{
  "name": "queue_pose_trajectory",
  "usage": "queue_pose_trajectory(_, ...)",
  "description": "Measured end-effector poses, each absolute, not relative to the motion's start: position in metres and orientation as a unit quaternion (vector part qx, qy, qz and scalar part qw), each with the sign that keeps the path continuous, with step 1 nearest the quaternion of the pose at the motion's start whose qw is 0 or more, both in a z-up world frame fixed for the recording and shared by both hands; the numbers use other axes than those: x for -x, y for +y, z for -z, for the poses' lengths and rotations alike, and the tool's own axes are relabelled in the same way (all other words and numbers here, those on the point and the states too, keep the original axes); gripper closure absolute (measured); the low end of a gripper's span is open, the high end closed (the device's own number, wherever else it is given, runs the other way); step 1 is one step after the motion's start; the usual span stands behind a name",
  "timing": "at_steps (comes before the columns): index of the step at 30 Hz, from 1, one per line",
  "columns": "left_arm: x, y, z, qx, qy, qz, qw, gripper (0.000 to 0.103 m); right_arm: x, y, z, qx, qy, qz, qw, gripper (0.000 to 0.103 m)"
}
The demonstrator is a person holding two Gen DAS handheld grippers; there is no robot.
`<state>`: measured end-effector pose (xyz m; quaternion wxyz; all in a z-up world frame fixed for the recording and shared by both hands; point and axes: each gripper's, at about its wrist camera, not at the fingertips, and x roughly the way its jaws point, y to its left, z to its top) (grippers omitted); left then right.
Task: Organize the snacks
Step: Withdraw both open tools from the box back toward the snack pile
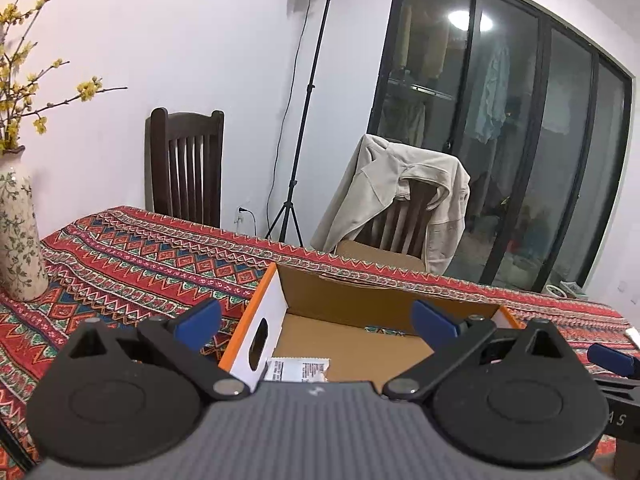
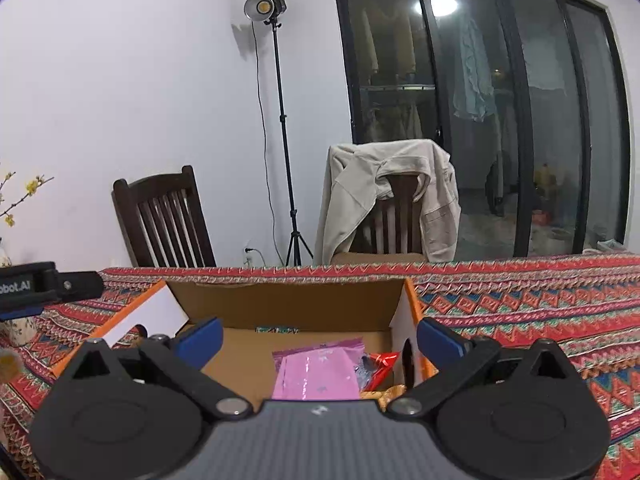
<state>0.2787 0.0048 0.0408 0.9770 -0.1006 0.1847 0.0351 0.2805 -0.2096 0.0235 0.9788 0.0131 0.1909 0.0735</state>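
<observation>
Both the left gripper and the right gripper have their jaws spread as wide as they go, with nothing held between them. The snacks lie in the open cardboard box, which sits near the counter's far edge: a white packet against its left wall, and a pink pouch with a red wrapper toward its right wall.

The likeliest trouble, as I judge it, is a wide jaw catching the box's wall or upright flap on the next reach and dragging the light box along the cloth (the fabric looks loose enough to bunch). The two grippers hang just beside each other, so they could also collide.

The counter is covered in a red patterned tablecloth, with a flowered vase of yellow blossoms at its left edge. Beyond stand two dark wooden chairs, one draped with a beige jacket, a light stand and dark glass doors.
</observation>
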Motion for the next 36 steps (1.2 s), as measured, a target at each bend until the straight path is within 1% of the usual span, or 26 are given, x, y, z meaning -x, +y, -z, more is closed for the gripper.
queue_pose_trajectory(9, -0.238, 0.023, -0.049, 0.098, 0.200, -0.022, 0.975, 0.000, -0.236, -0.214, -0.046, 0.008, 0.189, -0.081, 0.979, 0.000)
queue_pose_trajectory(17, -0.193, 0.044, -0.024, 0.082, 0.222, -0.027, 0.971, 0.000, -0.194, -0.225, -0.046, -0.004, 0.196, -0.086, 0.977, 0.000)
queue_pose_trajectory(23, -0.166, 0.058, 0.003, 0.095, 0.241, -0.033, 0.965, 0.000, -0.168, -0.229, -0.032, 0.000, 0.204, -0.092, 0.975, 0.000)
queue_pose_trajectory(28, -0.159, 0.063, 0.028, 0.102, 0.250, -0.040, 0.962, 0.000, -0.152, -0.225, 0.000, 0.010, 0.220, -0.112, 0.969, 0.000)
queue_pose_trajectory(31, -0.158, 0.061, 0.028, 0.095, 0.239, -0.036, 0.966, 0.000, -0.151, -0.220, 0.011, 0.017, 0.228, -0.120, 0.966, 0.000)
queue_pose_trajectory(36, -0.151, 0.052, 0.027, 0.078, 0.218, -0.027, 0.972, 0.000, -0.148, -0.215, 0.013, 0.023, 0.220, -0.126, 0.967, 0.000)
